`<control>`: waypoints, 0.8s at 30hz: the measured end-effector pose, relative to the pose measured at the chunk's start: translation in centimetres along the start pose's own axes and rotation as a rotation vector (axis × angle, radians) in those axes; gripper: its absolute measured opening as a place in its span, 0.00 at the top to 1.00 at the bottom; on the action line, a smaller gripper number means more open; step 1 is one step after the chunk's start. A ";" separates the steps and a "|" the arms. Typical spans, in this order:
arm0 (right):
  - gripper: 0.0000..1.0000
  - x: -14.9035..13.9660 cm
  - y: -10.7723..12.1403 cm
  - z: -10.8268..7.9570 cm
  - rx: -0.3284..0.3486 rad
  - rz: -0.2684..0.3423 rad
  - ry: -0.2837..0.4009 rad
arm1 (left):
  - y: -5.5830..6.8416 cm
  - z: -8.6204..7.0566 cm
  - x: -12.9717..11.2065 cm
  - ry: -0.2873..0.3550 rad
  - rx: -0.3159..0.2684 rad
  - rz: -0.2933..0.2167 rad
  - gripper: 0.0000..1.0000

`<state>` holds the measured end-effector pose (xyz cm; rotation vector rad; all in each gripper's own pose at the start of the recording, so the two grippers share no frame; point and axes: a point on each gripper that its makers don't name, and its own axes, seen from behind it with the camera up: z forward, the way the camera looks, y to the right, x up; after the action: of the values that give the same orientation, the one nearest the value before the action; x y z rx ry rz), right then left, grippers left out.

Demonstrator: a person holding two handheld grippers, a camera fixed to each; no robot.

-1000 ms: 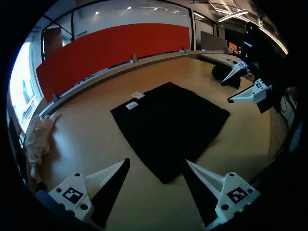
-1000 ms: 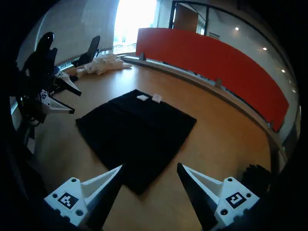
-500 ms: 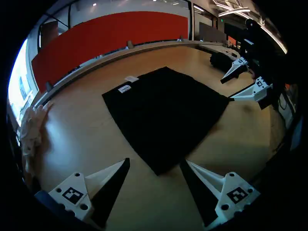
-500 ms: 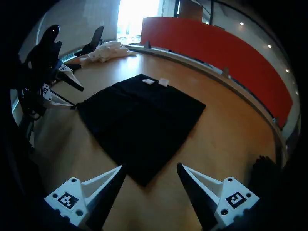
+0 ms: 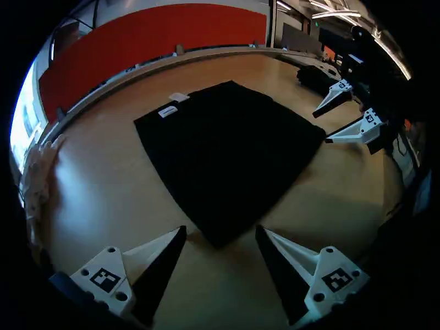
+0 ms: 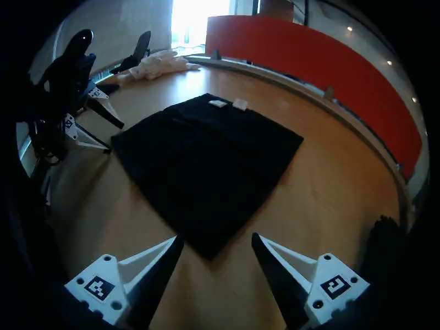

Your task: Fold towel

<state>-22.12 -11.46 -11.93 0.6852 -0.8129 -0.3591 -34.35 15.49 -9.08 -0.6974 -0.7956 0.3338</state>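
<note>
A black towel [image 5: 231, 148] lies flat on the wooden table [image 5: 104, 181], with two white labels [image 5: 168, 111] at its far corner. In the left gripper view my left gripper [image 5: 220, 258] stands open just short of the towel's near corner, and my right gripper [image 5: 344, 118] hangs open off the towel's right corner. The right gripper view has the same towel [image 6: 209, 159], with my right gripper [image 6: 215, 264] open just before another corner. Far left there, the left gripper [image 6: 93, 124] is open beside the towel's left corner.
A heap of pale cloth [image 6: 159, 63] lies at the table's far end by the window, also as pale cloth [image 5: 36, 181] at the left. A red partition [image 5: 143, 44] runs along the far side. A dark bundle [image 5: 316, 77] sits at the back right.
Both grippers have moved forward and lower toward their towel corners. The towel has not moved; both grippers stay open.
</note>
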 end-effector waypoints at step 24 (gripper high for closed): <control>0.50 -0.8 -0.8 0.2 0.054 0.007 -0.022 | -0.1 0.0 0.0 -0.012 0.012 -0.009 0.28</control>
<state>-22.85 -11.68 -12.76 0.7299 -0.8480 -0.3394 -34.35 15.39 -9.04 -0.6807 -0.8073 0.3349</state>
